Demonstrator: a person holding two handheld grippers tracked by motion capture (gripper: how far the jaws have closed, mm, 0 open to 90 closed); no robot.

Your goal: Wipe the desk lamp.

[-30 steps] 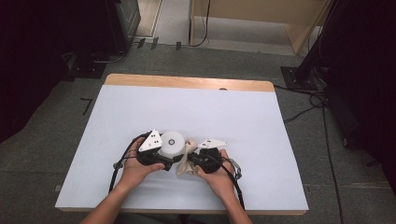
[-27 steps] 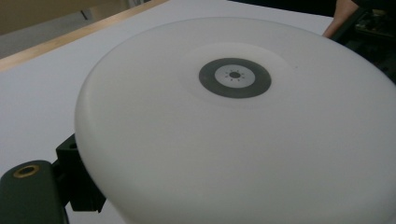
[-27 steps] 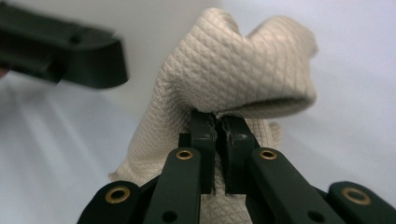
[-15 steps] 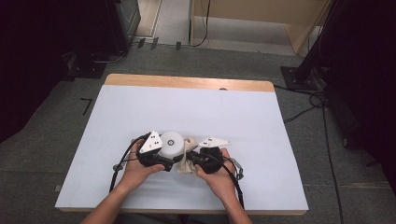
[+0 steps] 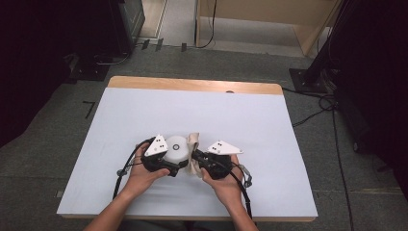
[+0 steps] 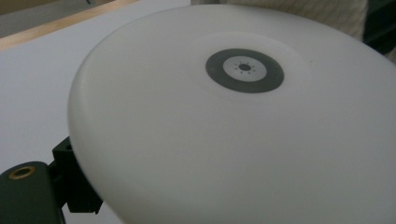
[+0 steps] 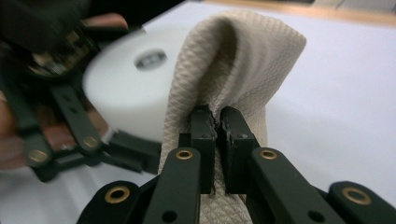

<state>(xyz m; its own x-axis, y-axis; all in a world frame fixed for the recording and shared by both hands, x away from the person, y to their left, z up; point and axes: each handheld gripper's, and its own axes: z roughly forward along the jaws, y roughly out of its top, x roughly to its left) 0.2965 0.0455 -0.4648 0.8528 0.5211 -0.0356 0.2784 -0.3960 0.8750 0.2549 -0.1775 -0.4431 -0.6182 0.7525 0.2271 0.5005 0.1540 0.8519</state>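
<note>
A white round disc with a dark ring mark at its centre is held just above the table's near middle. My left gripper is shut on the disc's near edge; one black jaw shows below its left rim. A beige textured cloth hangs folded against the disc's right side. My right gripper is shut on the cloth, with its jaws pinching the fold. The disc and the left gripper appear blurred behind the cloth. In the high view the right gripper points left.
The white table top has a wooden far edge. Cables trail from both grippers toward the near edge. Dark equipment and floor cables surround the table.
The right gripper has shifted a touch to the right with the cloth. Both hands otherwise stay at the table's near middle.
</note>
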